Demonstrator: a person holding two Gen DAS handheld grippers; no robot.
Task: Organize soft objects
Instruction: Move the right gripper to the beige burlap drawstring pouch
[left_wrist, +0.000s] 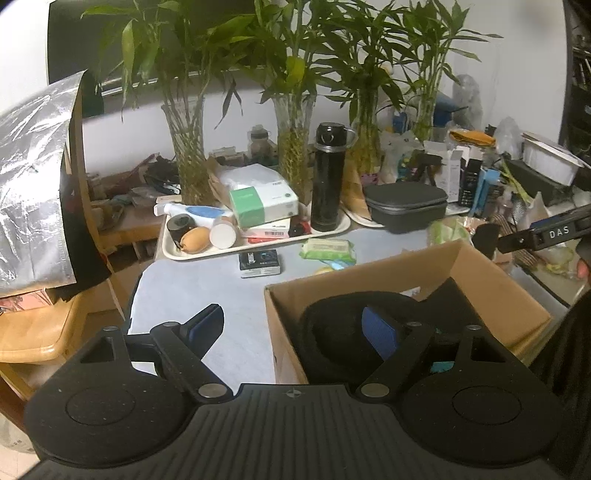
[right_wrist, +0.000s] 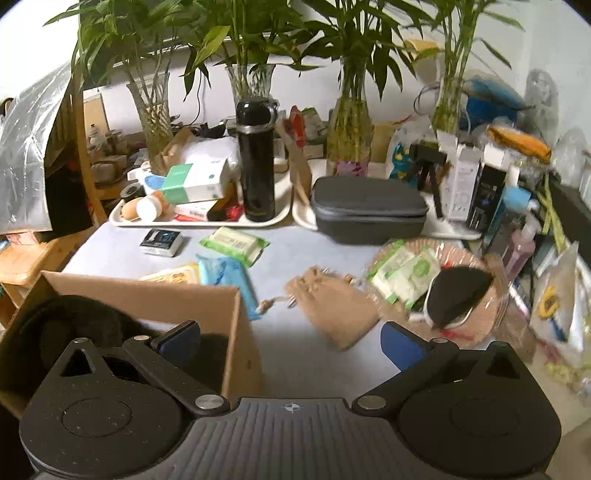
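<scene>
Right wrist view: the right gripper (right_wrist: 291, 339) hangs with its jaws spread and nothing between them, low centre of frame, above the tan drawstring pouch (right_wrist: 334, 306) lying flat on the table (right_wrist: 280, 236). Likely next: lower squarely over the pouch's middle and pinch fabric, not the cord. The cardboard box (right_wrist: 236, 325), lower left, stands close, its corner edge the one obstacle; open table lies beyond. In the left wrist view, the left gripper (left_wrist: 291, 325), jaws wide and empty, straddles the box wall with a dark soft item (left_wrist: 332, 325) inside.
</scene>
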